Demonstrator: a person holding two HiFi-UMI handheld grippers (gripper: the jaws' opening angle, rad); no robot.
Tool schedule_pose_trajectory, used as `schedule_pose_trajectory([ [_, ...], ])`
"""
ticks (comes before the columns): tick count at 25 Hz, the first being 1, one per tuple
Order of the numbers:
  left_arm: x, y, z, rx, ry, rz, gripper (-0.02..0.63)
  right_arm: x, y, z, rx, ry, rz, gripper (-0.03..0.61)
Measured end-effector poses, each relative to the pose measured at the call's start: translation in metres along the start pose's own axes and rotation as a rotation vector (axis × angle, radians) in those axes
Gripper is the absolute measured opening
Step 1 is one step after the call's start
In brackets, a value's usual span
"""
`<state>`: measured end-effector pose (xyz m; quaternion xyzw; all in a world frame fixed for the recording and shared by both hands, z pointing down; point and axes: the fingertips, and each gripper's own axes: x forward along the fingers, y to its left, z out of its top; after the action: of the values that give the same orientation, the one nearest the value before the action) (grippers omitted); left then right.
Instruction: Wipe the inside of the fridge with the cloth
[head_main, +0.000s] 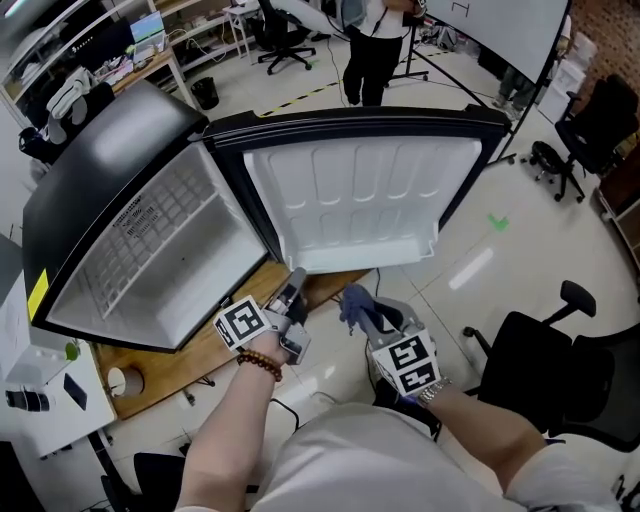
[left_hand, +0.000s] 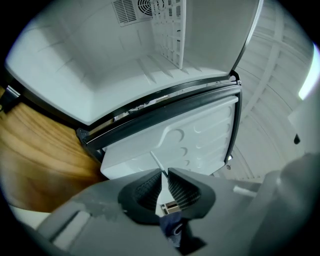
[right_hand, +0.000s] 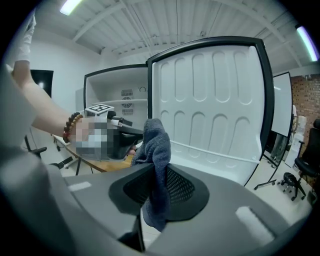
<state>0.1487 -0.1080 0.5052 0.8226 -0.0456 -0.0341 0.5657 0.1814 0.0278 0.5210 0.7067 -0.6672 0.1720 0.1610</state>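
The white sticker (head_main: 140, 215) in the black fridge (head_main: 110, 140) is too tiny to read, your right gripper (right_hand: 155, 175) squeezes a floppy dark blue cloth (right_hand: 156, 142), and your left gripper (left_hand: 164, 175) sits barely open.

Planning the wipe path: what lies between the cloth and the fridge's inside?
The left gripper stands between the cloth and the fridge interior, as the right gripper view shows.

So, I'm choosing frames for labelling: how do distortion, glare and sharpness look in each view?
Head view: sharp, evenly lit, a glare streak on the floor. Left gripper view: heavy fisheye, dark corners, fridge interior bright. Right gripper view: fridge door bowed, ceiling lights flare, cloth crisp.
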Motion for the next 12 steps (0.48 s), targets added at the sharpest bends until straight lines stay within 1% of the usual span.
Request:
schedule_pose_trajectory([
  [1, 0.001, -0.002, 0.001, 0.001, 0.002, -0.005, 0.044, 0.005, 0.003, 0.001, 0.002, 0.003, 0.005, 0.063],
  [3, 0.0, 0.002, 0.006, 0.022, 0.004, 0.023, 0.044, 0.016, 0.008, 0.004, 0.008, 0.008, 0.012, 0.063],
  [5, 0.001, 0.001, 0.011, 0.026, -0.002, 0.025, 0.044, 0.028, 0.011, 0.006, 0.015, 0.013, 0.016, 0.063],
  [8, 0.006, -0.006, 0.017, 0.0, -0.013, 0.004, 0.043, 0.046, 0.013, 0.008, 0.036, 0.028, 0.02, 0.063],
  [10, 0.01, -0.014, 0.019, -0.03, -0.02, -0.028, 0.04, 0.059, 0.013, 0.011, 0.055, 0.038, 0.019, 0.063],
  [12, 0.011, -0.013, 0.021, -0.039, -0.023, -0.024, 0.04, 0.072, 0.012, 0.015, 0.069, 0.047, 0.019, 0.063],
])
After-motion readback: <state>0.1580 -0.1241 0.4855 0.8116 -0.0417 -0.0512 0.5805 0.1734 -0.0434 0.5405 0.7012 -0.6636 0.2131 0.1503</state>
